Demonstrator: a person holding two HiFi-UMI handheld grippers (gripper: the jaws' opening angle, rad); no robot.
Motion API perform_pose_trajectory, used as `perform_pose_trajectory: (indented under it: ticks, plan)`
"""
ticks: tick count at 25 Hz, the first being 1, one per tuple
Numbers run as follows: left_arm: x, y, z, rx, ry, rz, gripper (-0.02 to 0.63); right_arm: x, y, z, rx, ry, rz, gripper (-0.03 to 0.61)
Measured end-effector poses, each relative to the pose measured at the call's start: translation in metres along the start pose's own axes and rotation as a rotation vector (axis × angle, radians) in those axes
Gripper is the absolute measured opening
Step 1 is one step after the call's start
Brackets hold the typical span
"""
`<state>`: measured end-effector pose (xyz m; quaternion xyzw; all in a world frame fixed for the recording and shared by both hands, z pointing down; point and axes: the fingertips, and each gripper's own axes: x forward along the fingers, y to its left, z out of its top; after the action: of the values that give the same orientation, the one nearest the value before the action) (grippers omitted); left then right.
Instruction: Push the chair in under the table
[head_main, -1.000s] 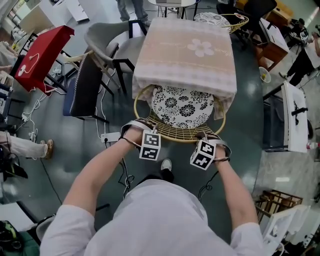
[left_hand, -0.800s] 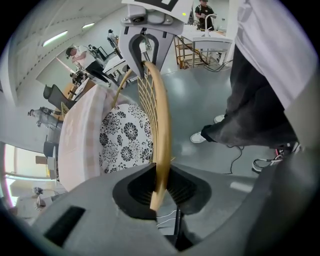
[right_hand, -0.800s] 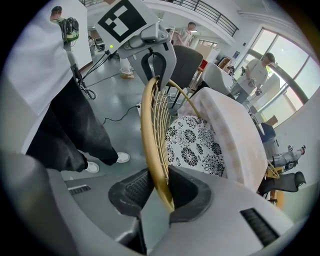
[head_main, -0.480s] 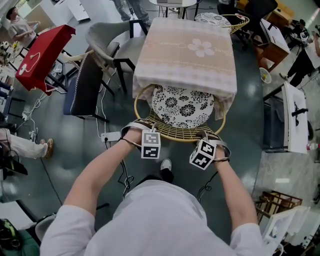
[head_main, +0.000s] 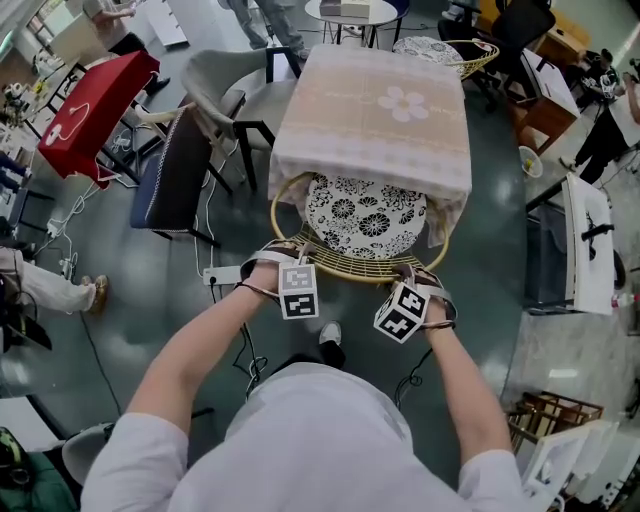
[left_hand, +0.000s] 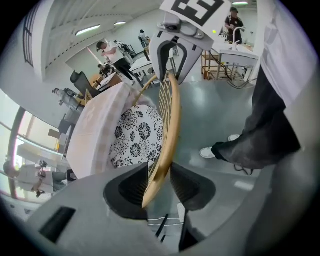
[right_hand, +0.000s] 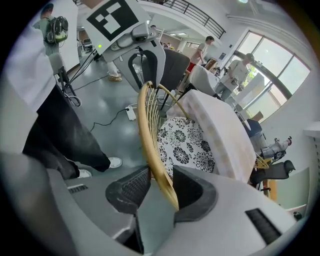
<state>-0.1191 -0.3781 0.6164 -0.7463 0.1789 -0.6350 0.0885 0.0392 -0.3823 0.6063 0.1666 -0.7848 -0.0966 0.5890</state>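
Observation:
A rattan chair with a gold wire back rim (head_main: 350, 268) and a black-and-white flowered cushion (head_main: 365, 212) stands with its seat partly under the table (head_main: 372, 105), which wears a pink cloth with a flower. Both grippers straddle the top of the back rim. In the left gripper view my left gripper (left_hand: 159, 185) has the rim (left_hand: 167, 125) between its jaws, which are opening, with a gap beside the rim. My right gripper (right_hand: 161, 187) likewise has the rim (right_hand: 147, 135) between opening jaws that are not pressing on it. From the head view, the left gripper (head_main: 288, 252) and right gripper (head_main: 412, 272) sit at the rim's near side.
A dark blue chair (head_main: 170, 170) and a grey chair (head_main: 215, 75) stand left of the table, and a red-covered table (head_main: 85, 105) lies further left. A power strip (head_main: 222, 273) with cables lies on the floor. A white cabinet (head_main: 590, 235) is at the right. My shoe (head_main: 330, 330) is behind the chair.
The left gripper's marker cube has rolled a little and now faces more squarely up. The chair and both hands have stayed in about the same place.

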Motion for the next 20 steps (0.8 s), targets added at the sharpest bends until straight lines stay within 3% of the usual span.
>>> perform_pose_trajectory:
  ticks: [6,9,14,20]
  plan:
    - [-0.013,-0.001,-0.001,-0.094,-0.018,0.044,0.129,-0.012,0.0,0.005,0.063,-0.037,-0.026,0.12]
    - [-0.023,0.001,0.005,-0.178,-0.065,0.075,0.129,-0.017,0.0,0.004,0.132,-0.047,-0.036,0.118]
    - [-0.048,0.01,0.034,-0.386,-0.209,0.112,0.127,-0.033,-0.005,0.013,0.264,-0.112,-0.084,0.081]
    - [-0.076,0.018,0.06,-0.652,-0.366,0.118,0.126,-0.066,-0.015,0.039,0.519,-0.264,-0.096,0.048]
